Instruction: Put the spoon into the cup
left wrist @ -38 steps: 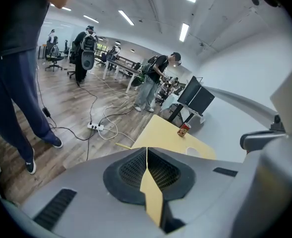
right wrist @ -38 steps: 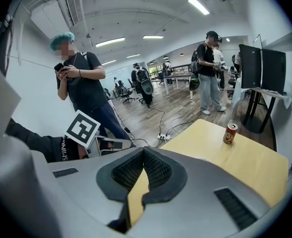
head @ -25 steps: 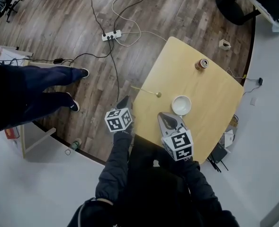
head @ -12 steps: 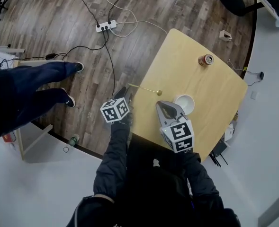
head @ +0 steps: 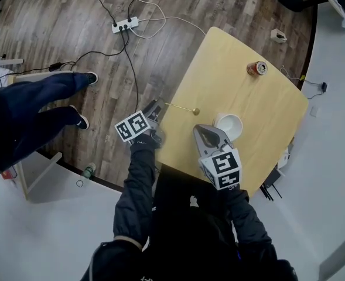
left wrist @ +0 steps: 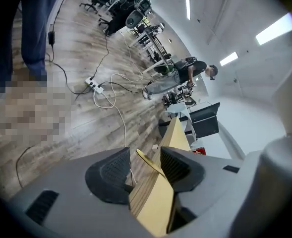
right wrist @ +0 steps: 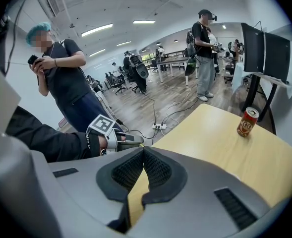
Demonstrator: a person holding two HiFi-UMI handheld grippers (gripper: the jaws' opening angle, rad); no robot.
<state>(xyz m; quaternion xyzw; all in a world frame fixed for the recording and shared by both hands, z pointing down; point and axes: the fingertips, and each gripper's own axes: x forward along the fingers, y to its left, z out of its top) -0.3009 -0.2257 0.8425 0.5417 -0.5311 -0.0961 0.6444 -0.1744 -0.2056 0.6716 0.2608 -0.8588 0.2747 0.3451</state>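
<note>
A thin gold spoon (head: 184,109) lies on the light wooden table (head: 248,98), its handle pointing at the table's left edge and its bowl toward the white cup (head: 228,125). My left gripper (head: 155,108) is at that edge with its jaws opening. In the left gripper view the spoon's handle (left wrist: 146,160) runs between the pads of the left gripper (left wrist: 144,170) without being pressed. My right gripper (head: 207,134) hangs over the table just left of the cup. The right gripper (right wrist: 143,166) is shut on nothing.
A soda can (head: 255,69) stands at the table's far side, also in the right gripper view (right wrist: 247,122). A power strip (head: 124,24) with cables lies on the wooden floor. A person's legs (head: 43,95) stand left of the table.
My left gripper has dropped to the table's left edge and rolled, and its jaws have spread round the spoon's handle. The right gripper has come lower beside the cup.
</note>
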